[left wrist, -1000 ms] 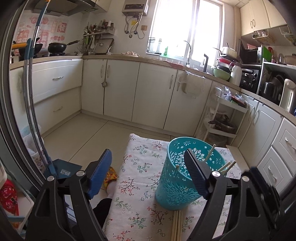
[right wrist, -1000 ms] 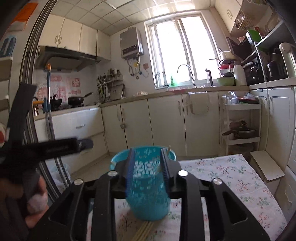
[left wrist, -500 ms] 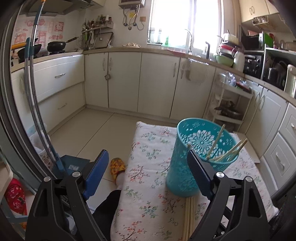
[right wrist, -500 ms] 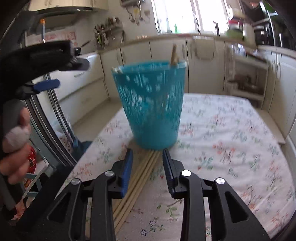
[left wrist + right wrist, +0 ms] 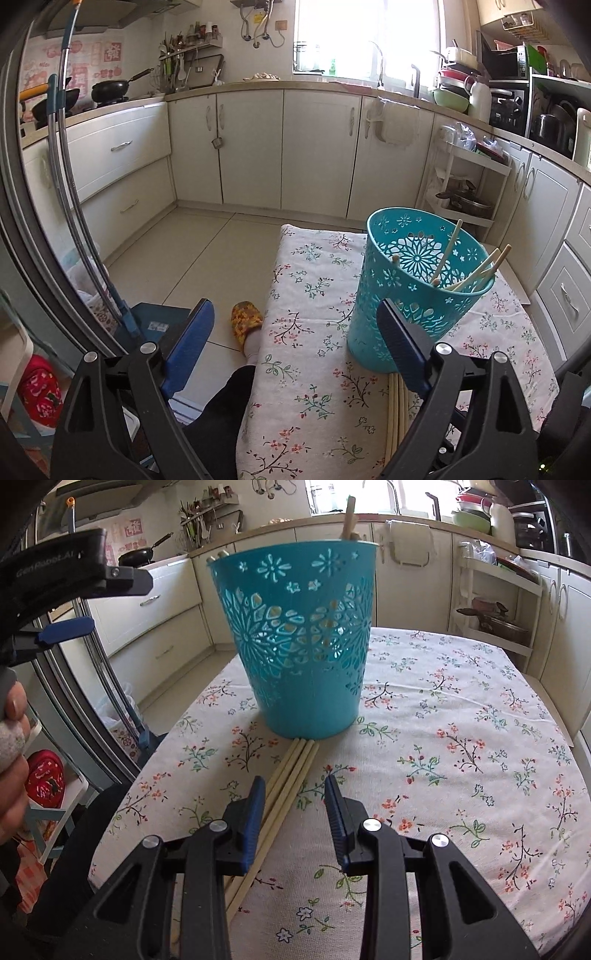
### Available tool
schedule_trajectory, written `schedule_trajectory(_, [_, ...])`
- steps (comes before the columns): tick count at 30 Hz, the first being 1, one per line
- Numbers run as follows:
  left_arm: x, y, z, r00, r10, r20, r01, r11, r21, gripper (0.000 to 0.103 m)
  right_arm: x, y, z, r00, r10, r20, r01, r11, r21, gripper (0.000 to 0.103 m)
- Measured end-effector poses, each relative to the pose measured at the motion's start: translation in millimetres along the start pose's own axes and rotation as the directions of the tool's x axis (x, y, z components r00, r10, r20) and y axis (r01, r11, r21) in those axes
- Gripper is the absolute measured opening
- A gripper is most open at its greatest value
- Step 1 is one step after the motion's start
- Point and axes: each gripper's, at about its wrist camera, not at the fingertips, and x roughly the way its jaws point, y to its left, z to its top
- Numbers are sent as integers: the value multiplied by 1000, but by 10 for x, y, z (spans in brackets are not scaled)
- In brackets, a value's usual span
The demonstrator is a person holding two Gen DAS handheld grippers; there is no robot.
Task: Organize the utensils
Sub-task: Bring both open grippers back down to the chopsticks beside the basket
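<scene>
The task looks partly done. Several pale wooden chopsticks (image 5: 476, 267) already lean inside the teal plastic bucket with flower cut-outs (image 5: 299, 646), which stands on the table with the floral cloth (image 5: 461, 738). A loose bundle of bare wooden chopsticks (image 5: 291, 771) lies flat on the cloth, its far ends touching the bucket's base — these are what is left to gather and drop in.

The right gripper (image 5: 294, 797) hangs low over that bundle with its jaws parted and nothing clamped; the sticks pass just beside and under its left pad, not squarely between the two. The left gripper (image 5: 295, 332) is spread wide and empty, its jaws having just been opening, one finger in front of the bucket wall, the other out over the floor.

Only the left wrist view looks down into the bucket and shows the sticks inside, plus a slippered foot (image 5: 245, 319) by the table. Only the right wrist view shows the bundle's length and the hand (image 5: 13, 738) gripping the left tool.
</scene>
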Motion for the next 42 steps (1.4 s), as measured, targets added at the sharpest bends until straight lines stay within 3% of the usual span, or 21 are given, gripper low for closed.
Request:
schedule_trajectory(28, [82,-92,-32,998,34,-50,-31,998,57,86,83,-1,-24,999,-10,-31,10,1000,-1,33])
schedule_trajectory(42, [545,31,-451,969,57,-241,-36,995,93,87,234,-15,-35,995,-53,-87,53,999,0,33])
